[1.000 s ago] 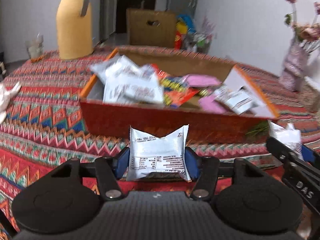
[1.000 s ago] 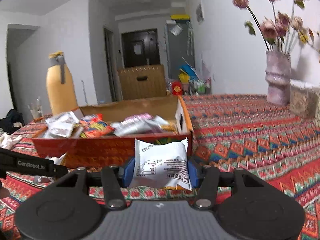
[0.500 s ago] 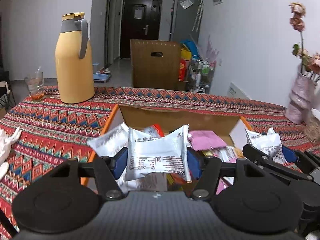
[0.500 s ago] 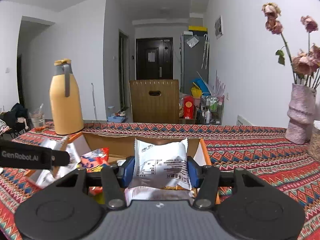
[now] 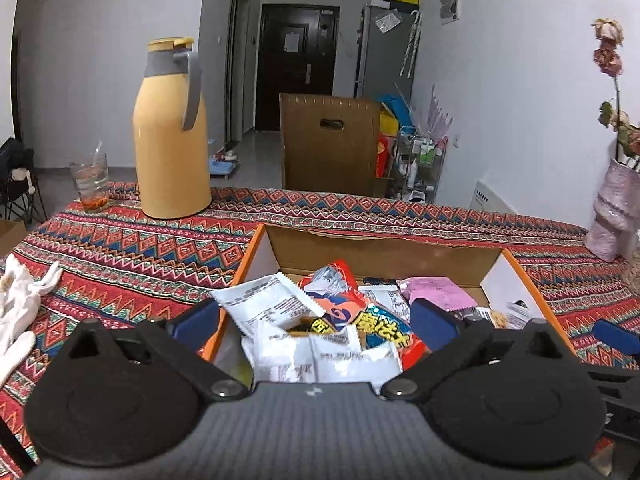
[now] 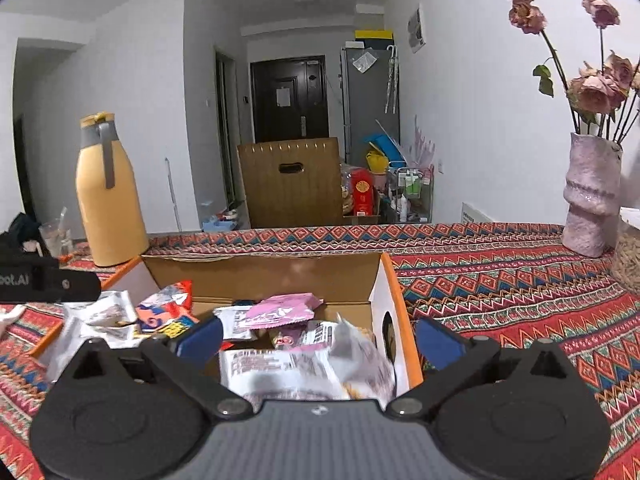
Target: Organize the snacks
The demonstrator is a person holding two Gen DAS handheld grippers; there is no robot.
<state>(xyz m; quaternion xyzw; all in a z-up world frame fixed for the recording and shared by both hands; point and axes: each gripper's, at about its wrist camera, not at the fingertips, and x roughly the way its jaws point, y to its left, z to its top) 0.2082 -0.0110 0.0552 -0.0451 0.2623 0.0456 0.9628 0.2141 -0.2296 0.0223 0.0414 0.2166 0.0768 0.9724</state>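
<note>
The left gripper (image 5: 316, 322) hung over the cardboard box (image 5: 376, 246), its jaws opening, blue fingers (image 5: 196, 320) gripping nothing. A white packet (image 5: 320, 360) lay below among snacks. A yellow thermos (image 5: 170, 136) stood on the patterned counter (image 5: 132, 248).

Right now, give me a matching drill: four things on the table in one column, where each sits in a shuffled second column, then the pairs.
Things:
1. yellow thermos
2. pink vase
3. pink packet
4. white cloth

Places:
A. inside the cardboard box, among other snack packets
B. on the tablecloth at the far left edge, near side
C. far left of the table, beside a drinking glass
D. far right of the table, holding dried flowers

Pairs: 1-C, 2-D, 3-A, 4-B
</note>
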